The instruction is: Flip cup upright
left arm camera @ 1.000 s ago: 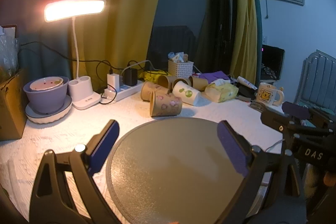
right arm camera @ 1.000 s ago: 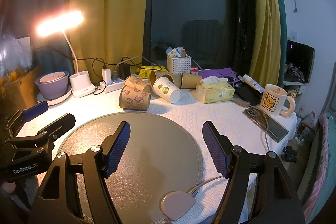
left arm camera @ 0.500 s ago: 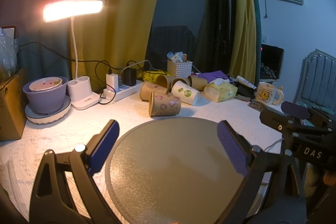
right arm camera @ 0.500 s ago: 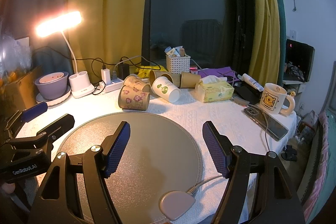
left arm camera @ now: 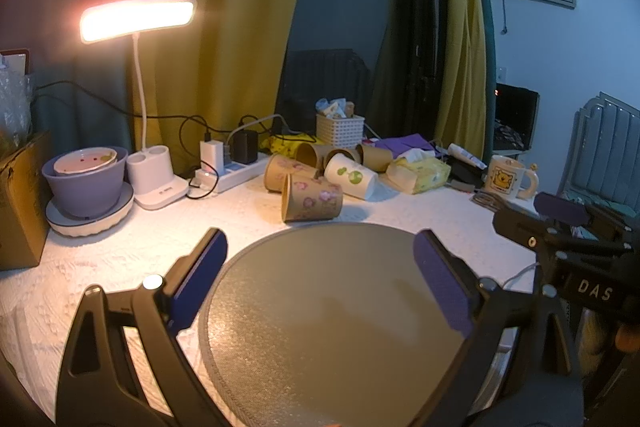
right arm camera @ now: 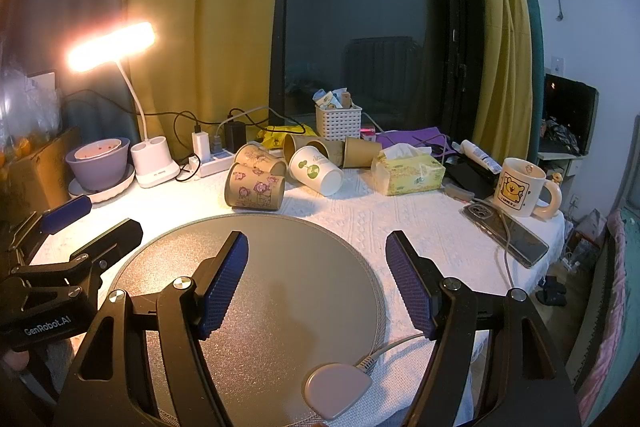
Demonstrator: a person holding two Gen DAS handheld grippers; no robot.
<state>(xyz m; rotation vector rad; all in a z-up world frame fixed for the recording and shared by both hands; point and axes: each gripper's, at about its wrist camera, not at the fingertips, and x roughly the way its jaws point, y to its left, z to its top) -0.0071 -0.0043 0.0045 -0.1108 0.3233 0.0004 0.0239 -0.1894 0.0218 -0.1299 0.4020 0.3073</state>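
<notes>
1. Barely anything differs from a second ago: both grippers hover over the round grey mat (right arm camera: 280, 267) as before, and the view has only drifted slightly.
2. Left gripper (left arm camera: 320, 279) has its fingers spread wide with nothing between them; right gripper (right arm camera: 316, 279) is likewise released and empty.
3. Nearest flowered paper cup (right arm camera: 256, 191) lies on its side just beyond the mat's far edge, touching a second flowered cup (right arm camera: 260, 161) behind it, with a white cup (right arm camera: 316, 171) beside them.
4. So the flip is not yet begun; an approach toward the nearest cup looks like the step ahead.
</notes>
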